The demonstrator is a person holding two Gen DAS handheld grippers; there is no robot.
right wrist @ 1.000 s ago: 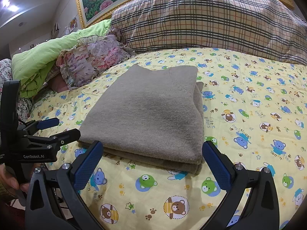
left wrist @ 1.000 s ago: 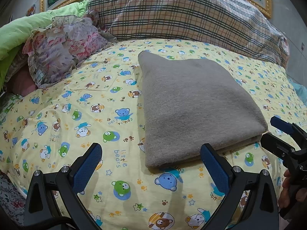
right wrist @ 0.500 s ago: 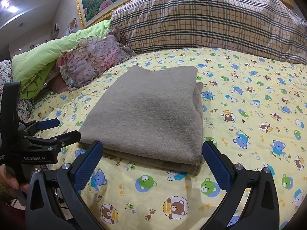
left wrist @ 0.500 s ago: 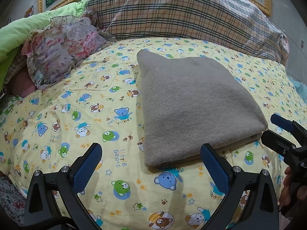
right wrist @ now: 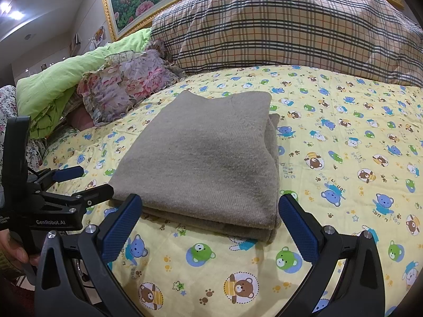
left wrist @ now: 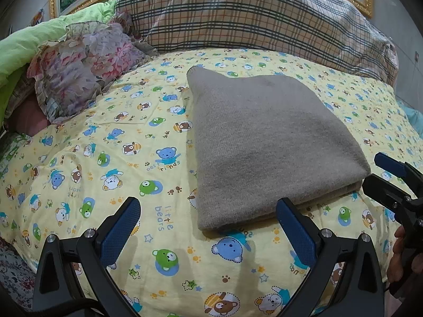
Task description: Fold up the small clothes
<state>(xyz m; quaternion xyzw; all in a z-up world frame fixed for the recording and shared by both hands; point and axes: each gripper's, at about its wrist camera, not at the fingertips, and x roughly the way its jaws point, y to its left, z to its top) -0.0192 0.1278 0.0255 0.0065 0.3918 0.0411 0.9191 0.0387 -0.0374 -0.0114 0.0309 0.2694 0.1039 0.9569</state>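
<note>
A grey-brown knit garment [left wrist: 267, 142] lies folded into a thick rectangle on the yellow bear-print bedsheet [left wrist: 105, 158]; it also shows in the right wrist view [right wrist: 206, 158]. My left gripper [left wrist: 208, 216] is open and empty, just short of the garment's near left corner. My right gripper [right wrist: 210, 215] is open and empty, in front of the garment's near folded edge. Each gripper shows in the other's view, the right gripper [left wrist: 383, 174] at the garment's right corner and the left gripper [right wrist: 82, 182] at its left corner.
A plaid pillow [left wrist: 238, 18] lies along the headboard behind the garment. A floral cushion [left wrist: 79, 66] and a green quilt [right wrist: 58, 79] sit at the left. A gold-framed painting [right wrist: 137, 2] hangs on the wall. Bare sheet [right wrist: 357, 145] extends right of the garment.
Both grippers have barely shifted and stay open. The folded garment has not moved.
</note>
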